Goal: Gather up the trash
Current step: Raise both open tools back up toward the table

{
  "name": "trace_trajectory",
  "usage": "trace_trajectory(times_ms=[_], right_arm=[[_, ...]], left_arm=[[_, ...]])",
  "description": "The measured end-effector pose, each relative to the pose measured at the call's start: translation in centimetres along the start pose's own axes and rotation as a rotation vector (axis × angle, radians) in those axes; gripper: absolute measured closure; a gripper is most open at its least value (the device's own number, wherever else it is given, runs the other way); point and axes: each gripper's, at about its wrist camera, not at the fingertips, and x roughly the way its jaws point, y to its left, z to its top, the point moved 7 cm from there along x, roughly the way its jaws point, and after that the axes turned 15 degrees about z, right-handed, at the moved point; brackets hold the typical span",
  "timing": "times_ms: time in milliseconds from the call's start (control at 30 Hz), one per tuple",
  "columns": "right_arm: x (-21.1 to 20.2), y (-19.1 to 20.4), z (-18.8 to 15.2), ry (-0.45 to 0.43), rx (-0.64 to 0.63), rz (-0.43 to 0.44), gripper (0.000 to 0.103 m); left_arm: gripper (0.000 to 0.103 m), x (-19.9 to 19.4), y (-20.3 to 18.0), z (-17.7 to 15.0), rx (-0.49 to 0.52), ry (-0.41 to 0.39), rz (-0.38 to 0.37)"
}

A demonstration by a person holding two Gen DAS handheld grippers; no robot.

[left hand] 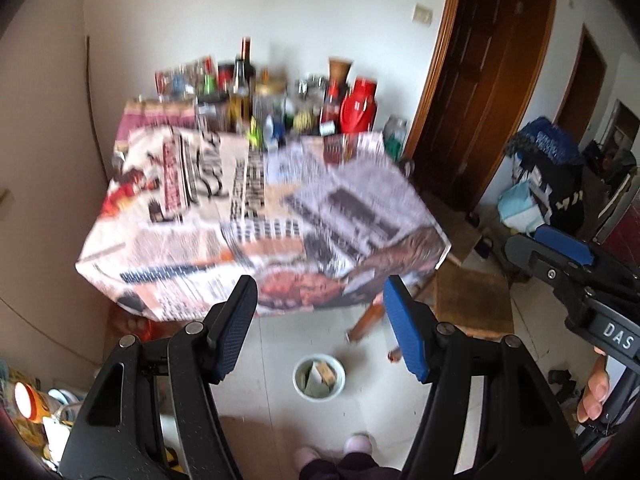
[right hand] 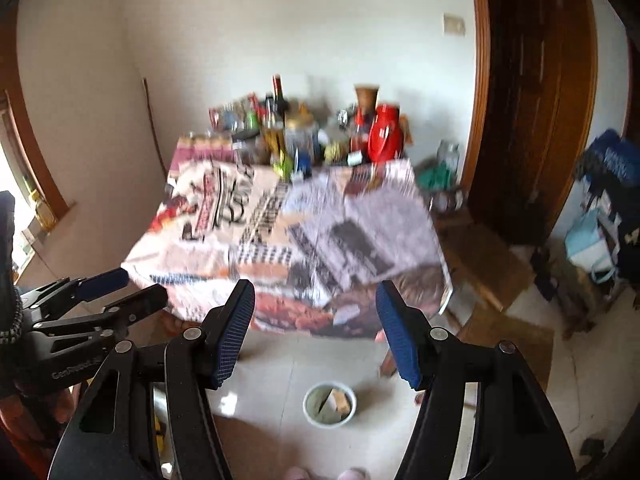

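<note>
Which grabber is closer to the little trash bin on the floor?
Neither clearly. The left gripper and right gripper are both open, empty and high above the bin, which sits between each one's fingers.

A table under a newsprint-patterned cloth carries blurred bottles, perhaps beside a red flask.

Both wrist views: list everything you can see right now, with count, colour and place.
table: one, newspaper-print cloth, against far wall
bottles and jars: many, mixed colours, blurred, table's far edge
red jug: one, table's far right corner
bin: one, pale green, floor before table, scraps inside
stool: one, brown wood, right of table
door: one, dark wood, right wall
bags: pile, blue and black, far right
slippers: pink, bottom edge
left gripper: black, blue pads, open, empty
right gripper: same, open, empty
</note>
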Motion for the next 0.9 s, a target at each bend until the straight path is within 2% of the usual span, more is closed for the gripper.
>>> trace_trajectory(times_ms=[267,333,400,467,500,700,900], right_arm=[[-3.5,1.0,3.1,-0.146,-0.024,-0.051,0.044],[-3.9,0.9,3.8,-0.168,-0.022,-0.058,0.037],[-4.0,0.6,4.5,-0.192,-0.020,-0.065,0.019],[-4.1,0.1,5.1,-0.221,-0.022,-0.072,0.011],[-4.0,-0.2,5.4,-0.228,-0.023,-0.078,0.009],[-1.1,-3.0,7.7,-0.227,-0.047,-0.087,0.009],[3.0,-6.8,11.1,-0.194,-0.077,-0.043,0.009]], left_arm=[[0.037,-4.7,1.0,3.3,-0.009,-0.142,-0.029],[0.034,-5.2,1.2,4.0,-0.010,-0.163,-0.031],[0.028,-5.3,1.3,4.7,-0.020,-0.183,-0.023],[0.011,-4.7,1.5,5.6,-0.040,-0.192,0.003],[0.009,-4.4,1.6,5.8,-0.048,-0.194,0.009],[0.008,-0.4,0.7,8.4,-0.062,-0.178,0.044],[0.008,5.1,-1.4,13.1,-0.084,-0.163,0.079]])
